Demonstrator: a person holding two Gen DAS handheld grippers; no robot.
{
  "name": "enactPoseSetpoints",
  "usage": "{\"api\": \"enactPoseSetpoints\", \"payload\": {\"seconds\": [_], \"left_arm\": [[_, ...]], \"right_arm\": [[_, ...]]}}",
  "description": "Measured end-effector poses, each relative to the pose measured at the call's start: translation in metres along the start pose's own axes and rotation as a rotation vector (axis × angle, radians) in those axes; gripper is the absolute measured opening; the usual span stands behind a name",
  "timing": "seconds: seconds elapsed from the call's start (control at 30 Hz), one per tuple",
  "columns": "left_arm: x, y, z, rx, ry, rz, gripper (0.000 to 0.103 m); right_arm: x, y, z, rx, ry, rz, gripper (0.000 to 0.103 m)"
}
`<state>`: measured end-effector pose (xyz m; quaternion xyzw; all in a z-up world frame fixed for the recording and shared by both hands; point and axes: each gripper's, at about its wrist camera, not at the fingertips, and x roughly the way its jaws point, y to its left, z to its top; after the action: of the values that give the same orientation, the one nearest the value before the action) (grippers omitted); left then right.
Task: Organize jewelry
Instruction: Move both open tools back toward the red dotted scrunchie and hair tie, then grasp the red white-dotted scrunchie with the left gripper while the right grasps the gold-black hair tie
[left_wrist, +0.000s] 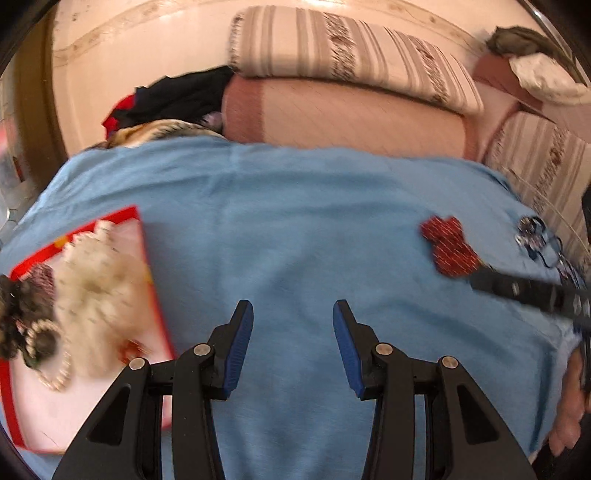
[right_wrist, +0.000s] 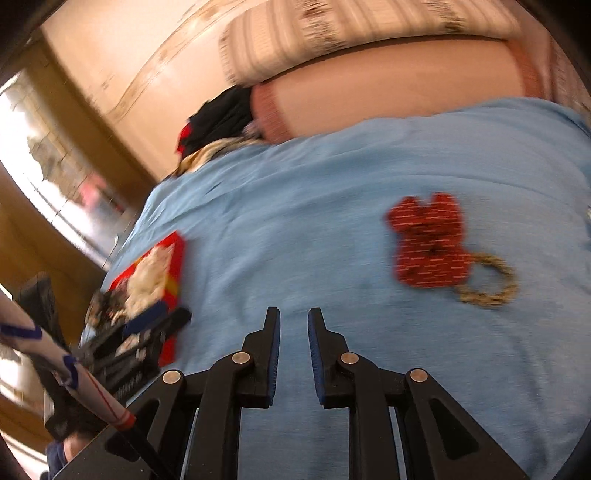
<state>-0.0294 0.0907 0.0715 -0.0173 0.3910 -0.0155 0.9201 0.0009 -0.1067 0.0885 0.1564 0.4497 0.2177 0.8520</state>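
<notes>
A blue cloth (left_wrist: 295, 221) covers the surface. A red-edged box (left_wrist: 147, 266) at the left holds white pearl jewelry (left_wrist: 96, 280) and a dark beaded piece (left_wrist: 22, 314). My left gripper (left_wrist: 293, 314) is open over bare cloth right of the box, with nothing between its pads. At the right lie a red beaded piece (left_wrist: 448, 245) and blue and silver jewelry (left_wrist: 535, 236). A finger of my right gripper (left_wrist: 517, 290) reaches in beside them. In the right wrist view my right gripper (right_wrist: 293, 321) has a narrow empty gap. The red piece (right_wrist: 424, 240) and a gold ring-shaped chain (right_wrist: 487, 284) lie ahead to its right.
Striped and pink cushions (left_wrist: 351, 48) are stacked behind the cloth, with dark clothes (left_wrist: 177, 96) piled at their left. More striped bedding (left_wrist: 535, 158) borders the right edge. In the right wrist view the red box (right_wrist: 173, 258) and my left gripper (right_wrist: 159, 321) are at the left.
</notes>
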Motion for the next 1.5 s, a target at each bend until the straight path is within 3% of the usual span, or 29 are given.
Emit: {"api": "enactPoseSetpoints", "payload": {"seconds": [0.2,0.33,0.53,0.73,1.2,1.23,1.27,1.3,1.5], "left_arm": [[0.0,-0.055,-0.028,-0.005,0.065,-0.069,0.045],[0.003,-0.091,-0.032,0.049,0.107,-0.09,0.045],[0.009,-0.115,-0.006,0.051,0.125,-0.111,0.055],[0.034,-0.128,0.03,0.038,0.153,-0.112,0.058],[0.098,-0.147,0.08,-0.024,0.233,-0.164,0.065],[0.103,-0.149,0.081,-0.026,0.239,-0.165,0.065],[0.106,-0.149,0.081,-0.027,0.244,-0.166,0.065],[0.111,-0.151,0.081,-0.028,0.253,-0.164,0.065],[0.13,-0.161,0.077,0.001,0.264,-0.141,0.065]], "right_arm": [[-0.021,-0.038,0.005,0.096,-0.036,0.01,0.017],[-0.038,-0.058,0.008,0.155,-0.065,0.034,0.017],[-0.072,-0.108,0.017,0.208,-0.137,-0.037,0.02],[-0.071,-0.17,0.019,0.384,-0.102,-0.023,0.022],[-0.01,-0.171,0.019,0.411,0.069,-0.029,0.025],[-0.005,-0.17,0.018,0.407,0.083,-0.012,0.024],[-0.003,-0.168,0.017,0.398,0.091,-0.011,0.014],[-0.002,-0.164,0.018,0.371,0.093,-0.038,0.007],[-0.031,-0.161,0.026,0.306,-0.018,-0.187,0.006]]}}
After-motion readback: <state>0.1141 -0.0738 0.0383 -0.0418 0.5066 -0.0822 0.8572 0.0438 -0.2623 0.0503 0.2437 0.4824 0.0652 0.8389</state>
